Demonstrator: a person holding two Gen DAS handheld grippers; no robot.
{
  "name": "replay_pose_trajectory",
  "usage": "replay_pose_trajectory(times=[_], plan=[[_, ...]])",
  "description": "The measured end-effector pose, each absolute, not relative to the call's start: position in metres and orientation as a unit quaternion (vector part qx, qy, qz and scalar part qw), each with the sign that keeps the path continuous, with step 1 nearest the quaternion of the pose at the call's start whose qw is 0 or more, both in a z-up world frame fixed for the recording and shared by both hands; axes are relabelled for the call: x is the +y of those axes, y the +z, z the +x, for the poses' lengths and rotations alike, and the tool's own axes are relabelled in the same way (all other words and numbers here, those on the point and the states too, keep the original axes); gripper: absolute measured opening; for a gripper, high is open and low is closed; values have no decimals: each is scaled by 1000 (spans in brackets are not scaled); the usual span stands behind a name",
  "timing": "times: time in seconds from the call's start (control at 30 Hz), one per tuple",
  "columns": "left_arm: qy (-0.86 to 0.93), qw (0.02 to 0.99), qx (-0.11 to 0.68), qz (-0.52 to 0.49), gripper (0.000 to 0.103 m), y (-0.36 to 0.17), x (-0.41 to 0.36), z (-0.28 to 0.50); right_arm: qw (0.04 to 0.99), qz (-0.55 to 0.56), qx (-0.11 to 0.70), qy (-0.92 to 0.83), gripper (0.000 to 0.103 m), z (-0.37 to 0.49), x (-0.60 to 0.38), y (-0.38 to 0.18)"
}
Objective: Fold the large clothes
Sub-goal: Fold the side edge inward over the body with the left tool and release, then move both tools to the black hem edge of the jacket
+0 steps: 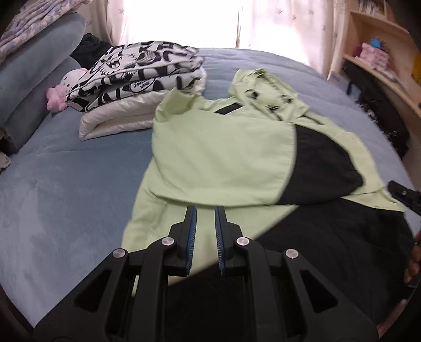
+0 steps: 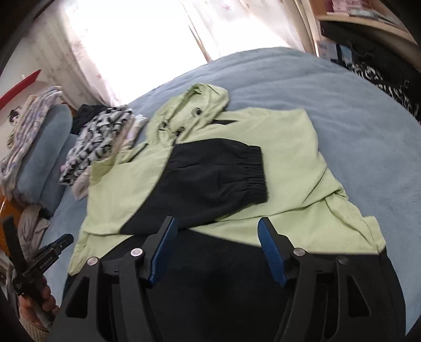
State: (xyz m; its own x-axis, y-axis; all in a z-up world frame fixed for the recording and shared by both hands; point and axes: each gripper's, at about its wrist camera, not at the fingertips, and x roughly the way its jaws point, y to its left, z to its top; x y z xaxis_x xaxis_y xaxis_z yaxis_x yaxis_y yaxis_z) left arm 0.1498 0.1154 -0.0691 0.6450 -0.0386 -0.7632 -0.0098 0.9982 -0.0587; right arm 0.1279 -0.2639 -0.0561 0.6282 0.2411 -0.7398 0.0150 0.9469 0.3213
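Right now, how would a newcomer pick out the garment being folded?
Start at the blue bed. By its near edge lies the jacket, spread out flat. It alone is pale green with black panels, hood pointing at the window; the patterned stack beside it is already folded.

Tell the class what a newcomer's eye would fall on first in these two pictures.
The pale green hooded jacket with black panels draws the eye first, spread across the middle of the blue plush bedcover with both sleeves folded over its front. Beyond it, beside the hood, sits a stack of folded clothes topped by a black-and-white printed garment. The bright curtained window glows behind the bed.
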Motion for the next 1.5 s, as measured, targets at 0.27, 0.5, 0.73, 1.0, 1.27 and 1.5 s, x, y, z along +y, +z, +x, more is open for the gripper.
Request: replay_pose_trajectory(times=[0.27,0.5,0.73,1.0,1.27,1.5], plan=[[-11,917,396,-51,11,-29,101,88,904,139,394,87,70,63,-240,-3],[-6,924,378,-60,48,-11,102,39,912,120,380,97,77,15,-222,17],[-5,926,373,-60,49,-5,110,3,911,116,381,107,77,-12,-214,20],[3,925,376,-52,49,-6,126,-21,913,101,379,114,78,-33,-222,28],[36,916,400,-14,49,-21,148,-36,918,70,378,98,78,-59,-257,34],[67,899,432,-30,49,-43,200,-47,918,67,388,51,78,-73,-321,25]])
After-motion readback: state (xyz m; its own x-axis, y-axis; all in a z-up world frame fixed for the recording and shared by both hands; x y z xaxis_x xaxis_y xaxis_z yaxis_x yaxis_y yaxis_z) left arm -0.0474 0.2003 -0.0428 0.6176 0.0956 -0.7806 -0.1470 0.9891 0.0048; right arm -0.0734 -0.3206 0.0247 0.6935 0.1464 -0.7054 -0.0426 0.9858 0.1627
